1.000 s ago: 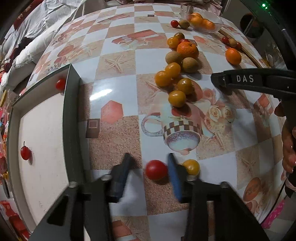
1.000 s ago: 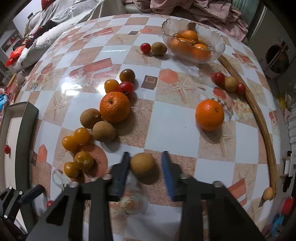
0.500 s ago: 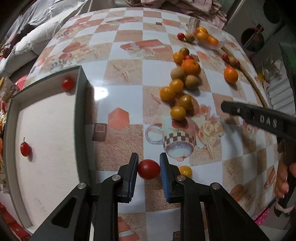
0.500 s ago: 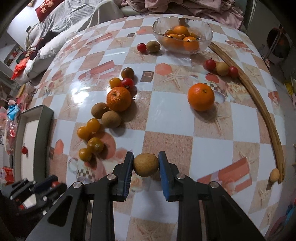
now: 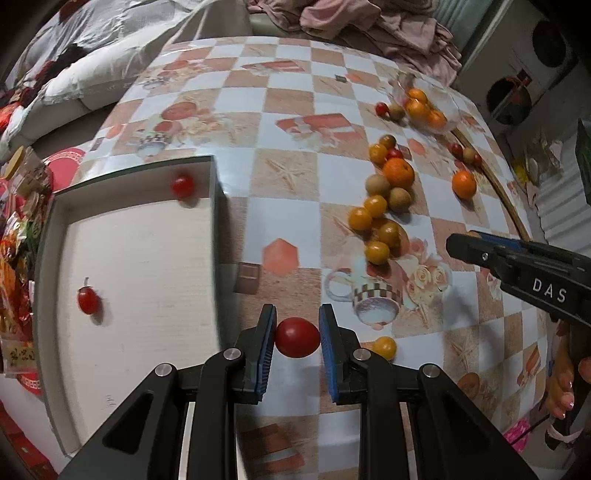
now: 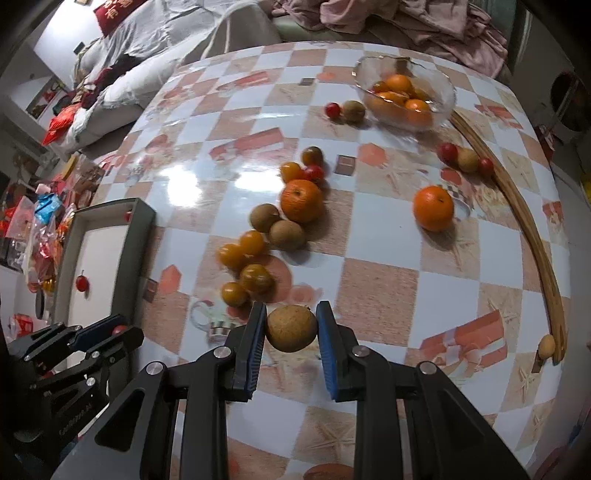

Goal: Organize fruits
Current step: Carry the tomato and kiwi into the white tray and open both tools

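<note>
Left gripper [image 5: 297,338]: clamped on red tomato [image 5: 297,337], held beside the tray [image 5: 218,206]. Right gripper [image 6: 291,328]: clamped on brown kiwi [image 6: 291,328], above the table [image 6: 388,280]; bowl [image 6: 443,86] at far edge.

White capitals "DAS" stand on the black body of the right gripper [image 5: 476,245], at the right edge of the left wrist view. In the right wrist view, small pale lettering runs along the left gripper [image 6: 118,330] at lower left, too small to read. Yellow characters on the red cushion [image 6: 118,11] at the top left are illegible.
</note>
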Tool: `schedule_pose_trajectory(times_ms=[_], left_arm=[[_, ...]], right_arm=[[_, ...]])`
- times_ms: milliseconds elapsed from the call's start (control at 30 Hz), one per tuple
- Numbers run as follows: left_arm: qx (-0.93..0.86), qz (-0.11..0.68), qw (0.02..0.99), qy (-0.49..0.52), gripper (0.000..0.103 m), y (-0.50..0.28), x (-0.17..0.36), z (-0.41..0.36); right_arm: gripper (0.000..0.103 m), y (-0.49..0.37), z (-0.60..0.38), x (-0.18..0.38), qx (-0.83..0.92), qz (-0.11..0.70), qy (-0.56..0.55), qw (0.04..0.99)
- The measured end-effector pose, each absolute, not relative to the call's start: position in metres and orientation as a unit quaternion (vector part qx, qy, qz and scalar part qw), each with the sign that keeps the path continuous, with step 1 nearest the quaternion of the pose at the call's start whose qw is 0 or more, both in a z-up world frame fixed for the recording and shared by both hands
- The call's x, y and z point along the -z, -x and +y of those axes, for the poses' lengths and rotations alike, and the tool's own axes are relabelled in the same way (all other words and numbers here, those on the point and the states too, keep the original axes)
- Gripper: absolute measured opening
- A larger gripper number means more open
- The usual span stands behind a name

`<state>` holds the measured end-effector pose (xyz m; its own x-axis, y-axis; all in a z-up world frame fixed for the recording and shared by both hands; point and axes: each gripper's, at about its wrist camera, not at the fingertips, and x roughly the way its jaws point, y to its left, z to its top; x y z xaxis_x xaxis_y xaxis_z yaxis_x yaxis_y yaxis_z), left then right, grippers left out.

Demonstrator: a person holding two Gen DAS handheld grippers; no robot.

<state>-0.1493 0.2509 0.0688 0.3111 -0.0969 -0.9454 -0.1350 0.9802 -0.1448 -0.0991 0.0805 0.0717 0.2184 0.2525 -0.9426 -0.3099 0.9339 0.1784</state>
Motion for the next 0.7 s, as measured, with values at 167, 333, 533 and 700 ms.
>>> schedule_pose_trajectory(times_ms=[167, 333, 533, 700], left_arm=[[-0.030, 0.577, 0.808, 0.111, 0.025, 0.157, -0.076, 0.274], [-0.057, 0.571, 0.810, 0.124, 0.025, 0.168, -0.079, 0.301], [-0.098, 0.565, 0.808, 0.138, 0.025, 0.188, -0.079, 0.340], [-0.134, 0.566, 0.800, 0.149, 0.025, 0.203, -0.071, 0.372]], right_arm=[[0.030, 0.102, 0.104, -0.079, -0.201, 0.596, 0.036, 0.777], [0.030, 0.105, 0.138, -0.083, -0.230, 0.592, 0.049, 0.771], [0.030, 0.109, 0.186, -0.086, -0.271, 0.588, 0.065, 0.760], [0.030, 0.114, 0.232, -0.086, -0.306, 0.586, 0.082, 0.746]])
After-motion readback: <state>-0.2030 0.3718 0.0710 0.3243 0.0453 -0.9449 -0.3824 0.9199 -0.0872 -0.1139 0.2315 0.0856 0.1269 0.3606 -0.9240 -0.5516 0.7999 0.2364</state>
